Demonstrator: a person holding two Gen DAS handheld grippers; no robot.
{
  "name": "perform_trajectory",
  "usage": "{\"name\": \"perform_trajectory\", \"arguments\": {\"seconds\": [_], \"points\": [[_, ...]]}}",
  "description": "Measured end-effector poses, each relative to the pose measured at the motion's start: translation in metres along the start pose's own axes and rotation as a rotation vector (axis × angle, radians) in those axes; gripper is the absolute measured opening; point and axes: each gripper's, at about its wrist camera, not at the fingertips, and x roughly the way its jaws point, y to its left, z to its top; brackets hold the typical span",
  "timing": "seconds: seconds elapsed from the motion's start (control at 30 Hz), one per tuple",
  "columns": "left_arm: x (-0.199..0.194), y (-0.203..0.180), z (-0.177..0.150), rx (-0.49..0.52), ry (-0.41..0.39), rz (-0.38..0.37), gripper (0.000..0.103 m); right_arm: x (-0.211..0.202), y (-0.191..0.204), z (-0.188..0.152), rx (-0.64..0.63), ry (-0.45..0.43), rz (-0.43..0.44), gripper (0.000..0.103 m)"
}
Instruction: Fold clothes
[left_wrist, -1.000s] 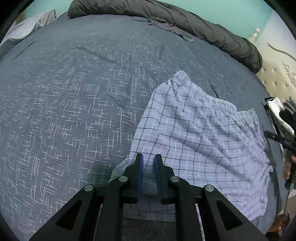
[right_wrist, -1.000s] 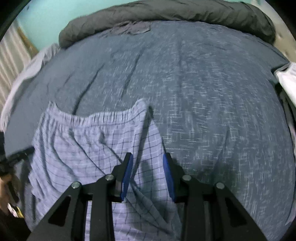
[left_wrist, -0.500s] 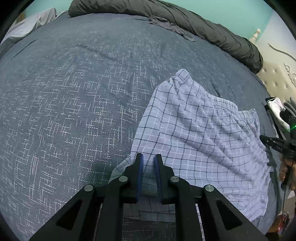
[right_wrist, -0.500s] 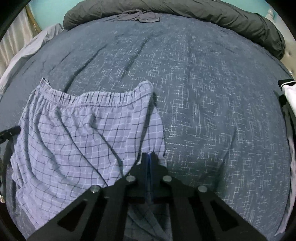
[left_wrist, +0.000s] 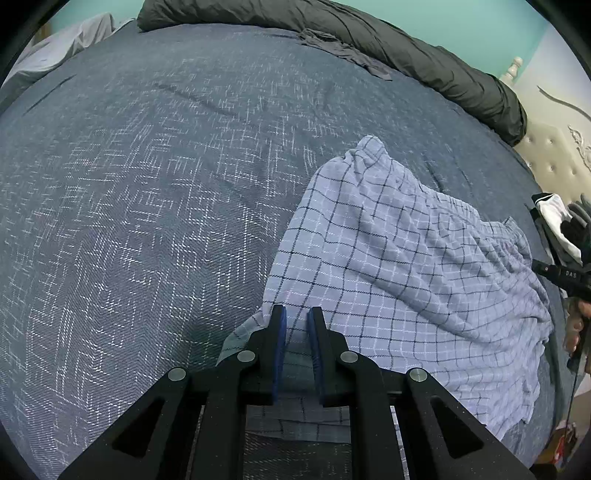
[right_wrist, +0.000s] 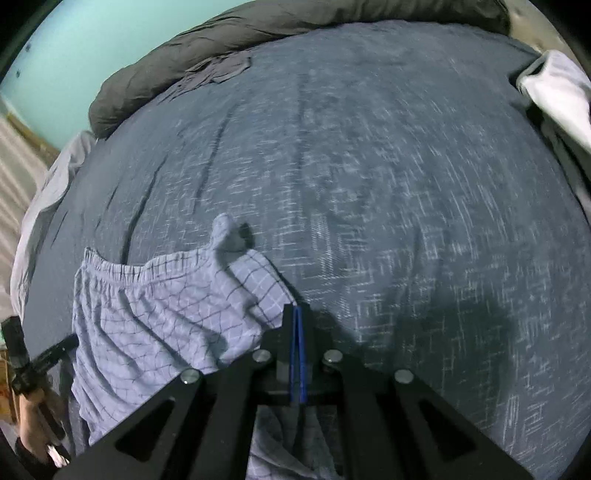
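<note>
**Operator:** Two grippers, one garment. Report from left to right.

**Inspector:** Left gripper (left_wrist: 295, 314): fingers (left_wrist: 277, 332) stand apart with a narrow gap, set low over the near hem of the checked shorts (left_wrist: 406, 266). Cloth shows between the pads, but they are not pressed together on it. Whether they touch the fabric cannot be told. Ahead of and to the right of these fingers, the shorts lie spread on the bed (left_wrist: 147, 184), waistband at the far end.

**Operator:** Right gripper?

**Inspector:** Right gripper (right_wrist: 296, 314): blue pads are together, no gap visible, clamped on the right-hand edge of the shorts (right_wrist: 155, 317). Fabric rises from the bed toward these fingers in a tented ridge, and a small peak stands up beyond and left of them at the waistband. That lift suggests the edge is held so it can be carried across the garment.

**Operator:** Purpose of the left position?

**Inspector:** Judgement only: sitting at the opposite hem, it could pin or grip that side while the right side travels. The shorts are not yet in a compact folded shape.

**Operator:** Surroundings?

**Inspector:** A dark rolled duvet (left_wrist: 406, 55) lies well beyond both sets of fingers at the far edge of the bed, with a flat grey garment (right_wrist: 218, 74) just before it.
</note>
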Motion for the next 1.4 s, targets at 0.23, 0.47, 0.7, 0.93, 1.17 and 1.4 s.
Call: {"name": "perform_trajectory", "arguments": {"seconds": [0.23, 0.47, 0.7, 0.93, 1.17, 1.4], "points": [[0.003, -0.005, -0.004, 0.0, 0.004, 0.006, 0.013, -0.006, -0.015, -0.002, 0.042, -0.004, -0.033, 0.001], [0.004, -0.011, -0.008, -0.006, 0.006, 0.004, 0.013, 0.002, -0.004, 0.01, 0.002, 0.048, -0.073, 0.001], [-0.016, -0.009, 0.002, -0.046, -0.069, 0.01, 0.014, -0.003, 0.015, 0.035, 0.019, 0.007, -0.015, 0.032], [0.002, -0.026, 0.041, -0.076, -0.122, -0.032, 0.029, 0.032, 0.035, 0.068, 0.009, 0.021, 0.073, 0.032], [0.032, -0.047, 0.064, -0.022, -0.093, -0.047, 0.03, 0.053, 0.035, 0.062, -0.02, 0.025, 0.129, 0.032], [0.047, -0.056, 0.073, -0.024, -0.073, -0.075, 0.029, 0.066, 0.041, 0.064, -0.092, 0.056, 0.153, 0.031]]}}
